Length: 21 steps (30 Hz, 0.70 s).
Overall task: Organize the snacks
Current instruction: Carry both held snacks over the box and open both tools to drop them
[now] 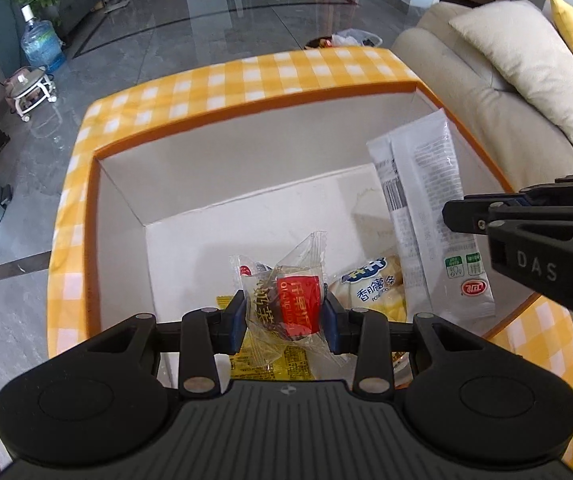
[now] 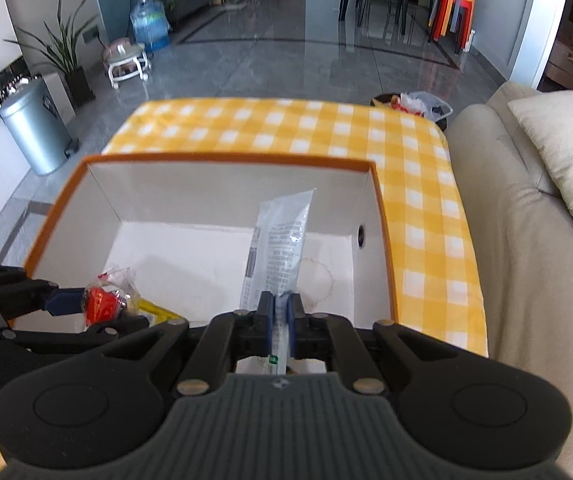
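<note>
Left wrist view: left gripper clamps a clear-wrapped snack, right gripper pinches a white packet over the box; thin film could slip.

We count two grippers: the left gripper and the right gripper. One orange-rimmed box sits ahead of and below both.

We count four snack packets in all. One clear-wrapped snack with a red label lies between the left gripper's fingers. One long white packet stands between the right gripper's fingers. One white potato-stick bag lies just beyond the left gripper, to its right. One yellow packet lies beneath the left gripper.

One checked cloth covers the desk.
</note>
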Each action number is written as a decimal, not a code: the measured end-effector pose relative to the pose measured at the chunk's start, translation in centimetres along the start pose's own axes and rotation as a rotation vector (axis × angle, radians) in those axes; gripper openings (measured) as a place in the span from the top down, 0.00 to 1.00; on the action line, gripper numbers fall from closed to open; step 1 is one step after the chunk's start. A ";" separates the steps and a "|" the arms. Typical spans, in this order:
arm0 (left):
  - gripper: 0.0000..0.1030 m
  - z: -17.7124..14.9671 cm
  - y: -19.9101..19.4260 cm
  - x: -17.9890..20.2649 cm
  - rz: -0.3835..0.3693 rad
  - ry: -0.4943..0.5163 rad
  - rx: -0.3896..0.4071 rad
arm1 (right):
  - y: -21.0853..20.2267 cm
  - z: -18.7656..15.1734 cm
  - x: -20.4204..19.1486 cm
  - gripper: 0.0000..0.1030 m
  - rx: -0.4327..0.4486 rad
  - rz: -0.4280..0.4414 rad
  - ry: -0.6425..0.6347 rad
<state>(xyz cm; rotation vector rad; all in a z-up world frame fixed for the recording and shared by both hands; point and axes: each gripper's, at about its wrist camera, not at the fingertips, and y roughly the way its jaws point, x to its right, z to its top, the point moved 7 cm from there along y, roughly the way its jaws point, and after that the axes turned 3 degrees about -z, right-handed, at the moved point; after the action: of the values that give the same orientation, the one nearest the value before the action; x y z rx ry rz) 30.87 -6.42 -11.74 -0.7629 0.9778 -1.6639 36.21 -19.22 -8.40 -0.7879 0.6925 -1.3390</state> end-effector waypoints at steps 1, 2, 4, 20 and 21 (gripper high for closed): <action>0.59 0.0 0.3 0.0 0.004 0.003 -0.004 | 0.4 -0.1 0.1 0.98 -0.008 -0.003 0.000; 0.59 0.0 0.5 0.0 0.008 0.004 -0.010 | 0.7 -0.2 0.1 0.98 -0.015 -0.008 -0.003; 0.59 0.1 1.2 -0.2 0.009 -0.003 -0.027 | 1.2 -0.3 0.0 0.98 -0.026 -0.019 -0.013; 0.57 -0.4 3.1 0.1 0.036 0.015 -0.087 | 2.5 -0.7 0.1 0.96 -0.061 -0.066 -0.061; 0.56 -0.5 3.1 0.1 0.041 0.018 -0.088 | 2.4 -0.8 0.1 0.96 -0.062 -0.066 -0.067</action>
<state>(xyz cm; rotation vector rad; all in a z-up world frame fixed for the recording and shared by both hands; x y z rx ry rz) 31.81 -6.91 -14.66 -0.7823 1.0779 -1.6035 36.98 -19.21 -10.83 -0.9085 0.6630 -1.3497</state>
